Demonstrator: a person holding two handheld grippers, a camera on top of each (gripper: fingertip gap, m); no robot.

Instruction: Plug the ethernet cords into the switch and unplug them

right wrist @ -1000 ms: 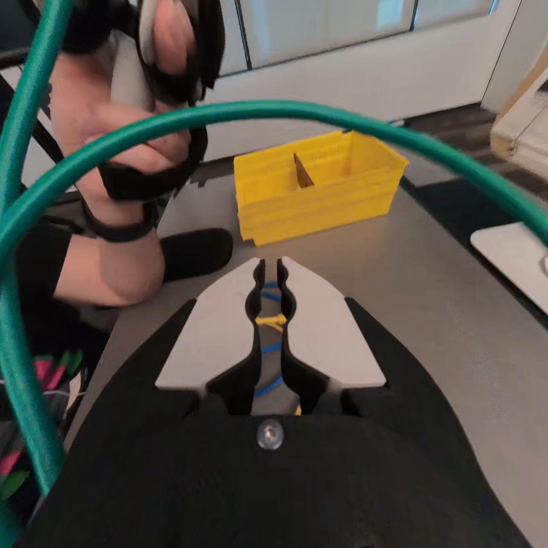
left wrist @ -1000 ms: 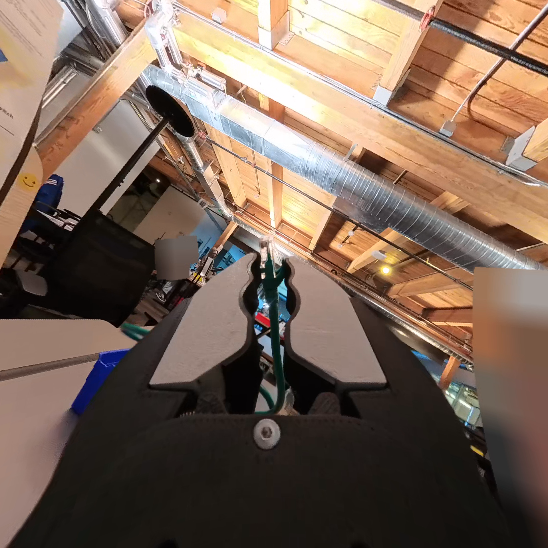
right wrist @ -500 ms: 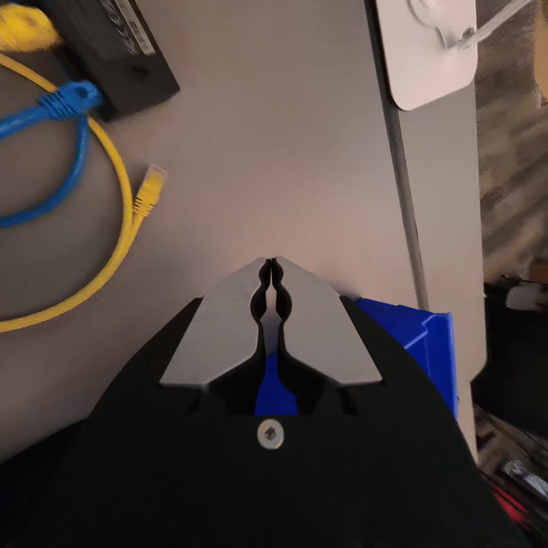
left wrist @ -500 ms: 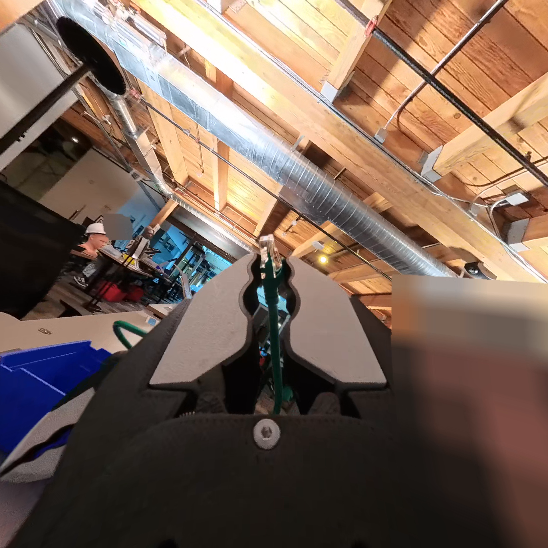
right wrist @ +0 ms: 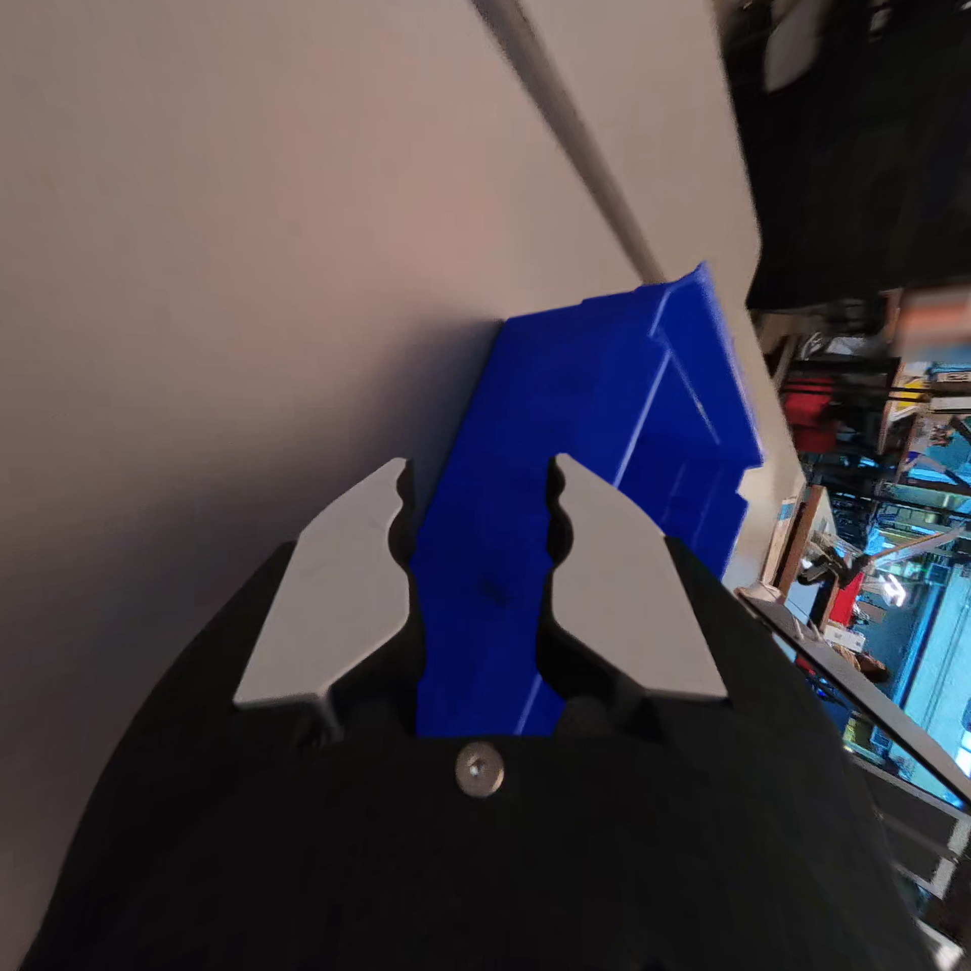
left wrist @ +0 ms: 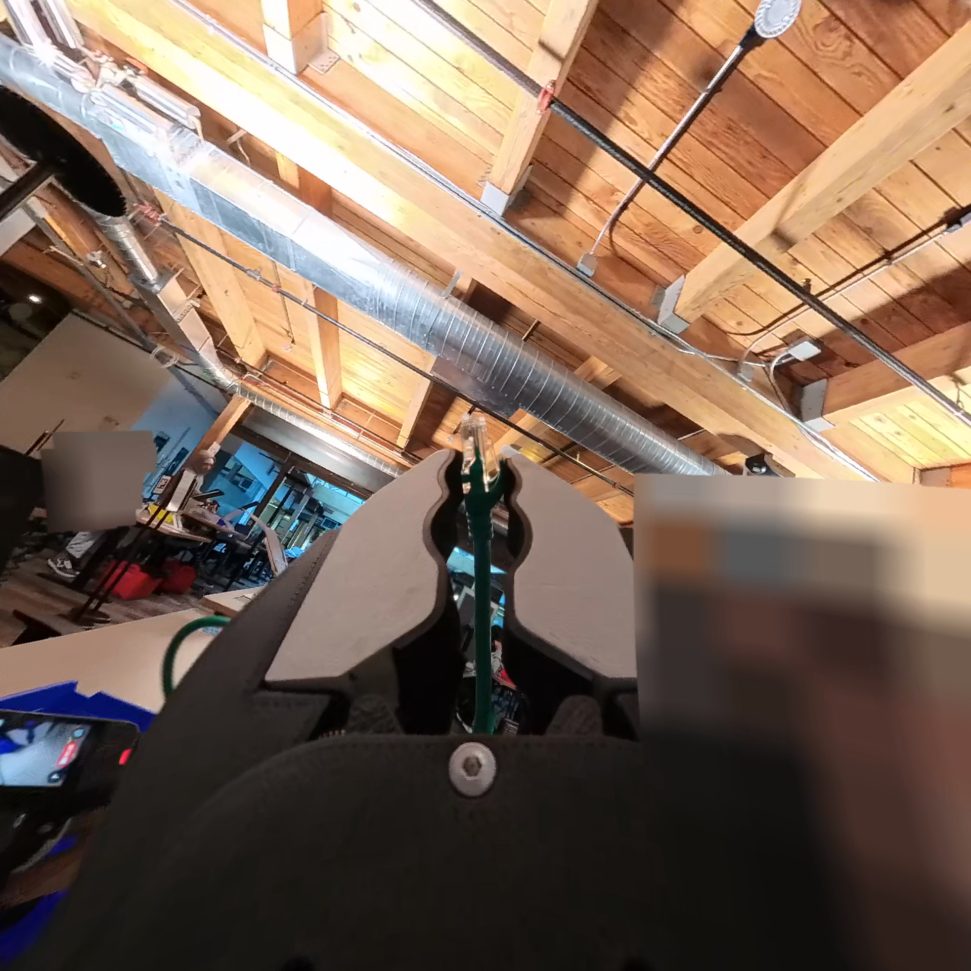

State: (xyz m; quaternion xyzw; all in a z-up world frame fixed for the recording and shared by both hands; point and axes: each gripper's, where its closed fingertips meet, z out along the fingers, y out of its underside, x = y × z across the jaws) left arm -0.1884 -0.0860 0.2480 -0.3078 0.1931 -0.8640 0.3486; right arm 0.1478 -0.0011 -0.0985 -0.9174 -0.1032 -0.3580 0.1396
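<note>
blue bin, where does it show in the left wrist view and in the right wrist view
Left wrist view: the blue bin is only a sliver at the lower left edge, beside the left hand-held gripper, which is shut on the green ethernet cord.
Right wrist view: it fills the centre, behind the open right hand-held gripper.
Shared landmark: the pale table it stands on.

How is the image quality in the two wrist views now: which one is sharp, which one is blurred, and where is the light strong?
Left wrist view: sharp; the clear plug of the green ethernet cord in the left gripper is crisp, with bright glare on the wooden ceiling beams. Right wrist view: motion-blurred and dimmer; the blue plastic bin has soft edges, and the grey table is shaded beside the open right gripper.
</note>
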